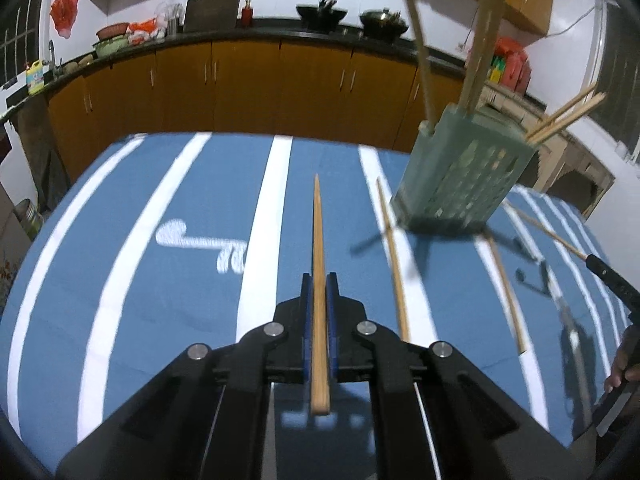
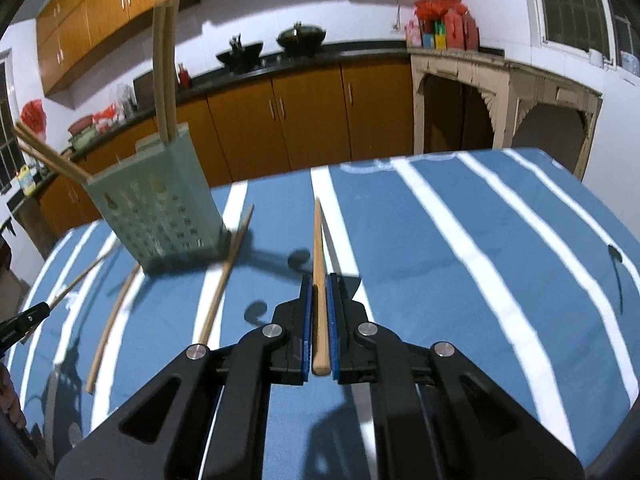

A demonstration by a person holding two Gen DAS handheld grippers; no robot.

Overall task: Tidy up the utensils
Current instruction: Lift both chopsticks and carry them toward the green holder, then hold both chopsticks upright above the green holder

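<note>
In the left wrist view my left gripper is shut on a wooden chopstick that points forward above the striped cloth. The right wrist view shows the same for my right gripper, shut on another chopstick. A pale green perforated holder stands on the table with several chopsticks sticking out of it. It is ahead and to the right of the left gripper, and ahead and to the left of the right one. Two loose chopsticks lie flat beside the holder's base, also in the right wrist view.
A blue cloth with white stripes covers the table, whose far edge faces orange kitchen cabinets. Two dark woks sit on the black counter. A hand shows at the right edge of the left wrist view.
</note>
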